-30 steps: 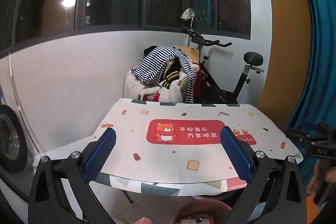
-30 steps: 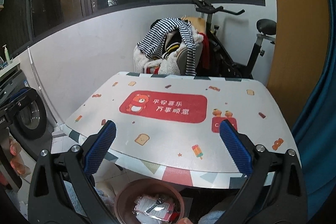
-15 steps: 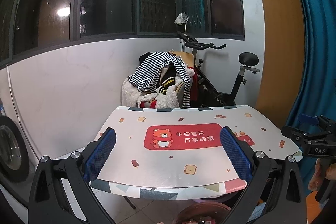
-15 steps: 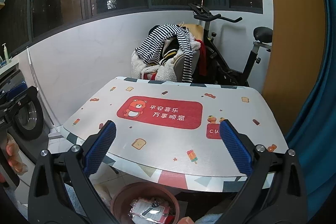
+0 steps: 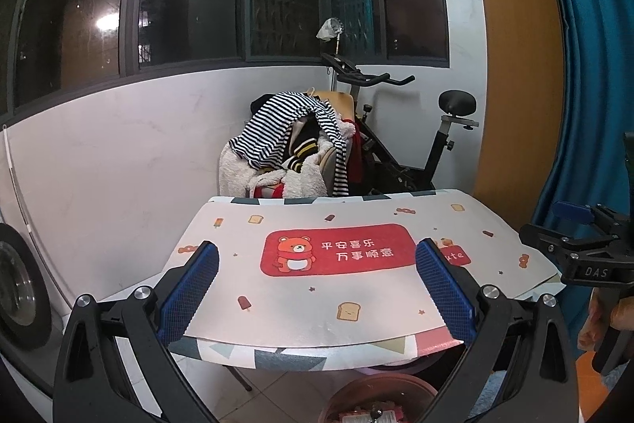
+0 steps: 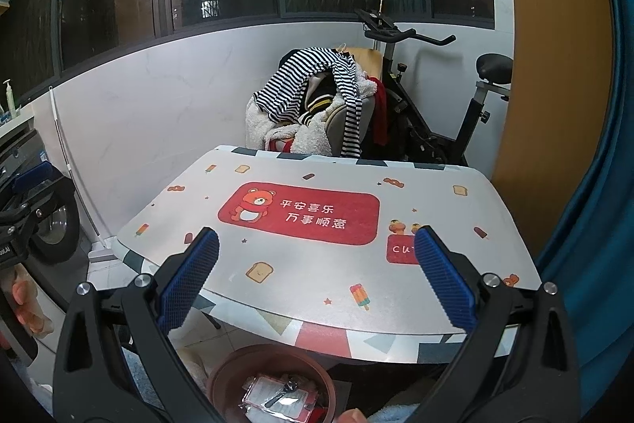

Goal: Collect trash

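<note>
One table with a patterned mat fills the middle of both views. At 12 o'clock beyond it stand one exercise bike and one chair heaped with clothes. One brown bin sits on the floor under the table's near edge at 6 o'clock, with trash, a wrapper and a dark utensil, inside. Two grippers: the left gripper and the right gripper both hover with blue pads spread wide, holding nothing. Compared with a second ago, both views sit farther back from the table and show more window.
</note>
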`<act>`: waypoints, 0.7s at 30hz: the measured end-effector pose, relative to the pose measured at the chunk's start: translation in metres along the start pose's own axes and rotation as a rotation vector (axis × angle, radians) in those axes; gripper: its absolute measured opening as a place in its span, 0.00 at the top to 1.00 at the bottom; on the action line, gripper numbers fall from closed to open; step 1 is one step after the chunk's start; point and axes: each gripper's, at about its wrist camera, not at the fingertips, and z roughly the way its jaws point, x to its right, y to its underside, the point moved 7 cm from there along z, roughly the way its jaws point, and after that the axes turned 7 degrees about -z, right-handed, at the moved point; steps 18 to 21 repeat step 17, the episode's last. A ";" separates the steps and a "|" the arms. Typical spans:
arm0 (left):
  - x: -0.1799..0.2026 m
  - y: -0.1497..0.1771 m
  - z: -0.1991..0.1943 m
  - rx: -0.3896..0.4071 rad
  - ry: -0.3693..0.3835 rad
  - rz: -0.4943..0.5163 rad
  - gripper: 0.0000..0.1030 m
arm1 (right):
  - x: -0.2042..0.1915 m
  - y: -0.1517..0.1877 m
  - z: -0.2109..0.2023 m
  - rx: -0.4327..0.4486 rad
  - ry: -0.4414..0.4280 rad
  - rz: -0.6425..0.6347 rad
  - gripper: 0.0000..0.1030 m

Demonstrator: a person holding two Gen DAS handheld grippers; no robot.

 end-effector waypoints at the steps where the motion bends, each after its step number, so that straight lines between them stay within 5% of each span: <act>1: 0.001 0.001 -0.001 0.002 0.004 0.000 0.06 | 0.000 0.001 0.000 0.000 0.000 0.000 0.06; 21: -0.001 0.001 -0.002 -0.004 -0.006 0.003 0.06 | 0.001 0.001 -0.004 -0.001 0.005 -0.007 0.06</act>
